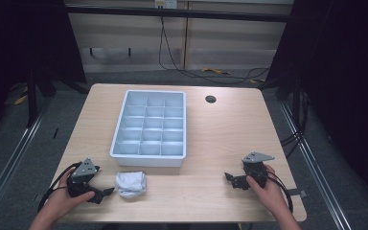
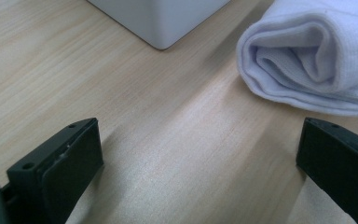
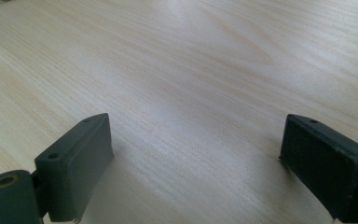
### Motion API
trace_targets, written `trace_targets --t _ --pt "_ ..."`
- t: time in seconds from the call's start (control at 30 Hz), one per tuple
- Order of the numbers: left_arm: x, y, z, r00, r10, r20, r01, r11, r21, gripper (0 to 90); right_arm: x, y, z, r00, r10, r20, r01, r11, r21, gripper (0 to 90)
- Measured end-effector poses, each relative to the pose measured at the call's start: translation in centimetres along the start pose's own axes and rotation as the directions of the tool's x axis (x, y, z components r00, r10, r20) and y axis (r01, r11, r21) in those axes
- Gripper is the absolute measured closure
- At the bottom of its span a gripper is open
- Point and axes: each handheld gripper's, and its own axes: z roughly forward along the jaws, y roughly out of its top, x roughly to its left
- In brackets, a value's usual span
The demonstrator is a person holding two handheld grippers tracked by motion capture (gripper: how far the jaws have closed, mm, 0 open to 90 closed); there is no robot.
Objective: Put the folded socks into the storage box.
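Note:
A rolled white sock [image 1: 131, 184] lies on the wooden table near its front edge, just below a grey compartment tray [image 1: 120, 136]. My left gripper [image 1: 103, 193] rests low at the front left, a short way left of the sock, jaws wide apart with only bare wood between them. In the left gripper view the sock [image 2: 307, 60] sits ahead to the right, and a tray corner [image 2: 163, 23] is ahead. My right gripper [image 1: 232, 179] sits at the front right, held by a hand, open over bare table [image 3: 191, 93].
The tray has several empty compartments and stands at the table's middle left. A round cable hole [image 1: 210, 99] sits at the back right of the table. Cables lie on the floor beyond the far edge. Dark frames flank both sides.

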Motion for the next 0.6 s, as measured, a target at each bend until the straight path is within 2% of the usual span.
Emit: trace_targets --t 0.23,0.33,0.37,0.4,0.43,0.47,0.5,0.53,0.57,0.6 --pt "0.0 0.0 0.0 1.0 -0.002 0.007 0.002 1.0 0.0 0.0 0.0 0.1 0.1 1.0 0.007 -0.001 -0.007 1.0 0.002 8.2" --pt "-0.1 0.2 0.0 0.9999 -0.01 0.004 0.01 0.9997 0.021 0.8 0.0 0.1 0.1 1.0 0.006 0.0 -0.006 1.0 0.001 8.2" --pt "-0.1 0.5 -0.2 1.0 0.0 0.005 0.0 0.9987 0.051 3.2 0.0 0.1 0.1 1.0 0.006 -0.001 -0.006 1.0 0.001 8.2" --pt "-0.2 1.0 -0.5 0.9999 -0.007 0.014 0.005 0.9958 0.092 6.2 0.0 0.1 0.1 1.0 0.005 0.0 -0.005 1.0 0.001 8.2" --pt "-0.2 1.0 -0.5 0.9999 -0.007 0.014 0.005 0.9958 0.092 10.8 0.0 0.1 0.1 1.0 0.005 0.0 -0.005 1.0 0.001 8.2" --pt "-0.2 1.5 -0.9 0.9996 0.003 0.028 -0.007 0.9904 0.138 17.8 0.0 0.1 0.1 1.0 0.006 -0.001 -0.006 1.0 0.001 8.2" --pt "-0.2 1.7 -1.0 0.9991 0.003 0.041 -0.01 0.9863 0.165 20.2 0.0 0.1 0.1 1.0 0.006 -0.001 -0.006 1.0 0.001 8.2" --pt "-0.4 1.9 -1.0 0.9986 -0.004 0.053 -0.006 0.9819 0.189 18.4 0.0 0.1 0.1 1.0 0.006 -0.001 -0.006 1.0 0.001 8.2" --pt "-0.4 1.9 -1.0 0.9986 -0.004 0.053 -0.006 0.9819 0.189 15.8 0.0 0.1 0.1 1.0 0.006 -0.001 -0.006 1.0 0.001 8.2" --pt "-0.7 2.3 -1.1 0.996 0.024 0.086 -0.044 0.9712 0.234 16.6 0.0 0.1 0.1 1.0 0.006 -0.001 -0.006 1.0 0.001 8.2"
